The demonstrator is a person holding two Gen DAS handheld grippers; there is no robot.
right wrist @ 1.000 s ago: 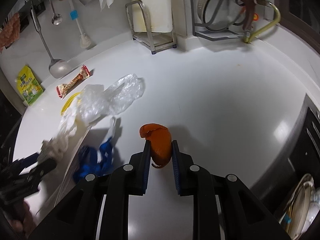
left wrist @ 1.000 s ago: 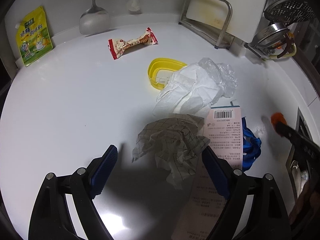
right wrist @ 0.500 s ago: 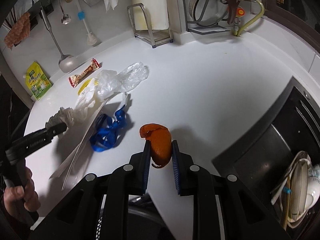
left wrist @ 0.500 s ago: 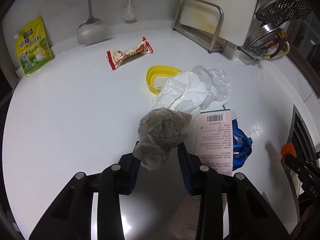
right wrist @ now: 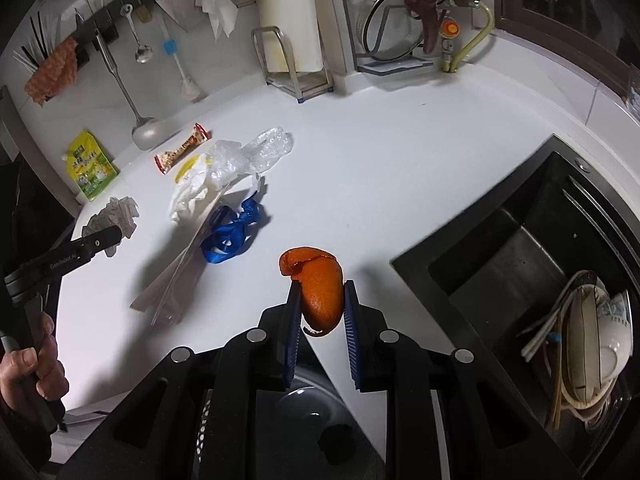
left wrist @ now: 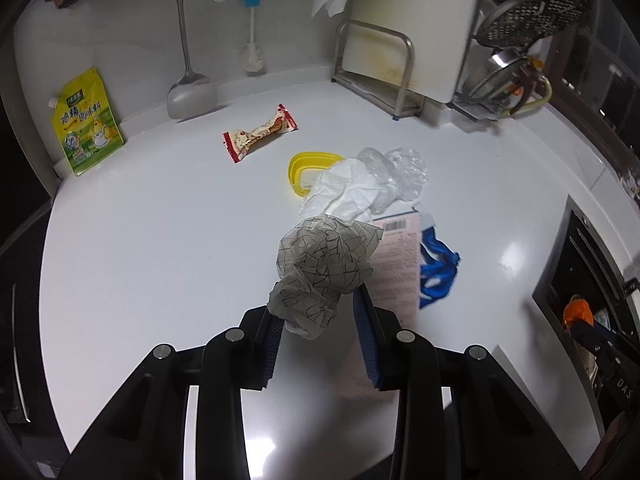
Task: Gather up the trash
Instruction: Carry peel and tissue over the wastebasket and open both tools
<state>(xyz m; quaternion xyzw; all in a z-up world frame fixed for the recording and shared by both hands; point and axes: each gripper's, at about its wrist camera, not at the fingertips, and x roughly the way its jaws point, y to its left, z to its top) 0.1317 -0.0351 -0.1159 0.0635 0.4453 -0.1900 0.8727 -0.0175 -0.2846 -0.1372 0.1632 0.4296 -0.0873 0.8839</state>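
Your left gripper (left wrist: 318, 322) has closed on the crumpled checked paper (left wrist: 326, 264) and lifted it off the counter (left wrist: 160, 240). Your right gripper (right wrist: 320, 316) still pinches the orange peel (right wrist: 320, 290), now past the counter edge, so both pieces look ready to bin.

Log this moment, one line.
left hand-held gripper: shut on crumpled paper | right hand-held gripper: shut on orange peel

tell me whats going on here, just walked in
A person is clearing trash off a white counter with two handheld grippers. The left gripper is shut on a crumpled paper, lifted off the counter. The right gripper is shut on an orange peel, near the sink. A wrapper, plastic bag and blue ribbon remain.
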